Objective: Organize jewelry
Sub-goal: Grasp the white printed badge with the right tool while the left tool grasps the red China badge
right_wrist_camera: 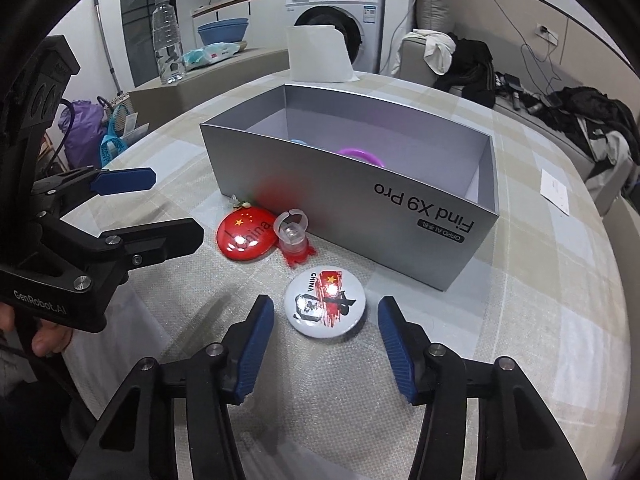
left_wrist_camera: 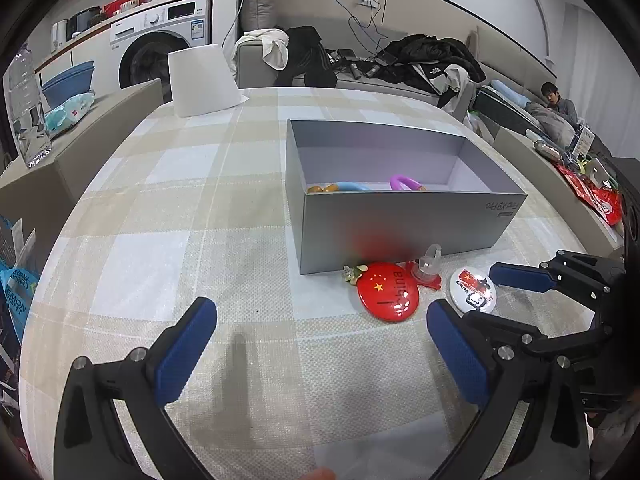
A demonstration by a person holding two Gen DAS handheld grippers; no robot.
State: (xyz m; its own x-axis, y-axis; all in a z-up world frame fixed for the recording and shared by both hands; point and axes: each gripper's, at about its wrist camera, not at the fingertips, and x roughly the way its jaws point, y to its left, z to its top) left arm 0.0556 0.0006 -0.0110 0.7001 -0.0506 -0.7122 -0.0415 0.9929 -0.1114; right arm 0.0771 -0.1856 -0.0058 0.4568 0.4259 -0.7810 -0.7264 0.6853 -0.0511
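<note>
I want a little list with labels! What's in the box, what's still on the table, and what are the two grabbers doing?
box: grey box, open top, on the checked tablecloth
in the box: purple ring, blue piece, orange bits
on the table, by the box: red badge, clear ring on a red base, white badge, a small flower piece
right gripper: open, fingers either side of the white badge, not touching it
left gripper: open, holding nothing

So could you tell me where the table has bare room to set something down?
Free: the cloth left of the box, toward the paper roll. Crowded: the box's front, with the red badge, clear ring and white badge.
</note>
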